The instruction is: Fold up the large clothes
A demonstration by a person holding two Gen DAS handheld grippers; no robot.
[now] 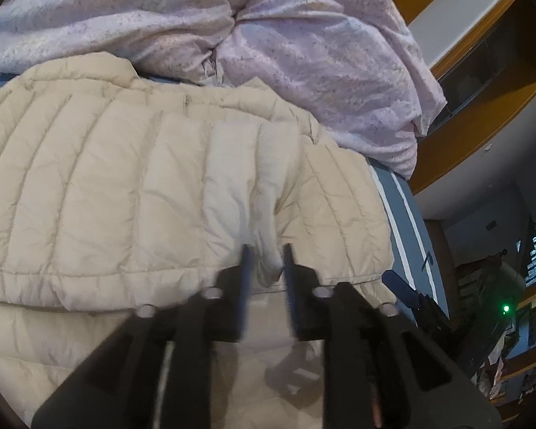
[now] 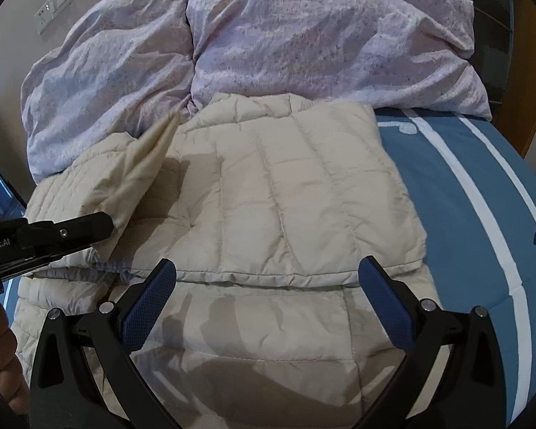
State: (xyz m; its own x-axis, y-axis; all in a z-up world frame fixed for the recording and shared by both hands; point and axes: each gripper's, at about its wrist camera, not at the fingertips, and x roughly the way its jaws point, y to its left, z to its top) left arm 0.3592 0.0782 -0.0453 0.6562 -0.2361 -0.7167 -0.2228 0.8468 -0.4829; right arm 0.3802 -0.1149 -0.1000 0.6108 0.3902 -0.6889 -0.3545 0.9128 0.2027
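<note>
Mid-fold: the cream puffer jacket [image 2: 268,193] lay half-doubled on the bed [image 2: 457,186].
The left gripper [image 1: 266,261] pinched a sleeve; the right gripper [image 2: 268,286] hovered, spread wide. Next: carry the sleeve across.

Both wrist views close above the bed, facing its head, sharing jacket [image 1: 125,186] and duvet [image 2: 268,43].

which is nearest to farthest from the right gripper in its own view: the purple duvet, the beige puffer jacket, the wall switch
1. The beige puffer jacket lies right under and ahead of the open right gripper.
2. The purple duvet is bunched behind the jacket, across the back of the bed.
3. The wall switch is on the wall beyond, upper left.
</note>
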